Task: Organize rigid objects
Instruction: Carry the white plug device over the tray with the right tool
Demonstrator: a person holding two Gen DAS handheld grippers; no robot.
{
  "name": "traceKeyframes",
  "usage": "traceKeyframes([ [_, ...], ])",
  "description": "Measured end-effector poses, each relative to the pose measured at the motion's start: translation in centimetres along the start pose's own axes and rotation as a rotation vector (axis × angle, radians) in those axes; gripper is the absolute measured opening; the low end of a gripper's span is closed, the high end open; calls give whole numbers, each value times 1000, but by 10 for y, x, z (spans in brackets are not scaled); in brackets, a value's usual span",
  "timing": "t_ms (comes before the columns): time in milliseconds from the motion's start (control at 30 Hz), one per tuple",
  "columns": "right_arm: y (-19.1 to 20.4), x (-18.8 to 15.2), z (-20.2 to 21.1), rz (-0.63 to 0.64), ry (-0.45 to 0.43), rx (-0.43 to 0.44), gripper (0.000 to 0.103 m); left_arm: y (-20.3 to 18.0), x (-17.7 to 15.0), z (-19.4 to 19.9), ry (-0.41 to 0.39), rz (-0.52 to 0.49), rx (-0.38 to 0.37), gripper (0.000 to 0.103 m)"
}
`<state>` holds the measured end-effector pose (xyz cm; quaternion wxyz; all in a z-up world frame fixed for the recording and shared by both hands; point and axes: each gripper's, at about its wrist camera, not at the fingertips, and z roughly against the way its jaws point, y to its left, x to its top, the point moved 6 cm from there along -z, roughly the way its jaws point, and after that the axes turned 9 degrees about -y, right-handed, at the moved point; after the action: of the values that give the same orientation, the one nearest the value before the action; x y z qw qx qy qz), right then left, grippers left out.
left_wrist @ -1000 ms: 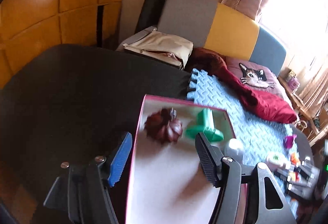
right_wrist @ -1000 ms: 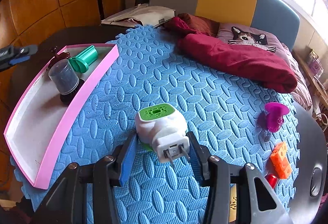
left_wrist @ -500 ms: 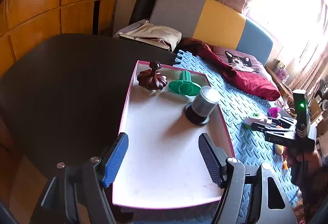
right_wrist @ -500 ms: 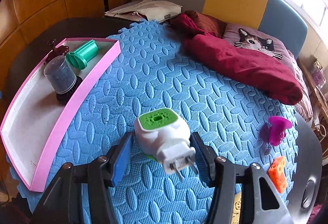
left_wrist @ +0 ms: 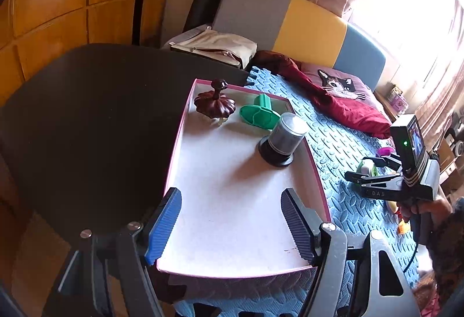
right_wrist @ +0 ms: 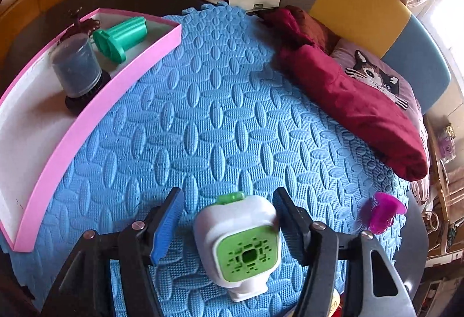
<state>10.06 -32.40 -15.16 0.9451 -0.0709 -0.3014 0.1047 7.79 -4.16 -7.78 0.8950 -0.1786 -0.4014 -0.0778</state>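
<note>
Your right gripper (right_wrist: 229, 225) hangs low over the blue foam mat (right_wrist: 220, 125), its jaws parted around a white plug-in device (right_wrist: 240, 244) with a green grille face. The right-hand pad sits against the device's shoulder; a clear gap separates the blue left-hand pad from its other side, so the device rests between the jaws rather than clamped by them. It lies on the mat at the near edge, green face turned toward the camera.

Your left gripper (left_wrist: 232, 227) hovers above the near end of the pink-rimmed tray (left_wrist: 174, 149), jaws wide apart and holding nothing, with bare white tray floor showing between them. At the tray's far end stand three pieces: a dark brown scalloped knob (left_wrist: 214, 105) in the corner, a green flanged cylinder (left_wrist: 259, 112) lying on its side just beside it, and a clear cup on a black base (left_wrist: 282, 138) upright near the tray's right wall. The tray sits at the left edge of the mat, beside a dark bench (left_wrist: 92, 114).

From the left wrist view, your right hand (left_wrist: 429, 209) grips its tool at the mat's right side. A magenta piece (right_wrist: 382, 212) lies on the mat just right of the right gripper. A red cloth (right_wrist: 348, 102) and a cat-print cushion (right_wrist: 377, 76) rest along the mat's far edge.
</note>
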Motion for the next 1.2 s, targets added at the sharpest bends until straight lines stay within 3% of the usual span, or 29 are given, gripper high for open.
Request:
traceKeyframes([
  [233,-18,-6,13,-77,-25,92,73,-3,-2,6,0,-2,-10,72],
  [433,-29,-13,25,-28,-17,86,78,-8,-4,6,7,-2,-17,73],
  [633,-30,-14,10,-41,11,81,79,-17,-8,7,16,-30,-15,74],
  [667,-30,-16,5,-57,25,70,74,-18,-8,7,16,-32,-13,74],
  [733,-28,-19,1,-93,23,0,52,-19,-8,8,11,-44,4,74],
  [800,-24,-21,3,-131,-12,-23,52,-19,-8,10,1,-66,35,74],
  [967,-35,-32,1,-369,-70,50,53,-14,-7,11,-10,-80,81,77],
  [1200,-29,-39,4,-397,-208,-9,53,-10,-8,16,-18,-71,84,77],
])
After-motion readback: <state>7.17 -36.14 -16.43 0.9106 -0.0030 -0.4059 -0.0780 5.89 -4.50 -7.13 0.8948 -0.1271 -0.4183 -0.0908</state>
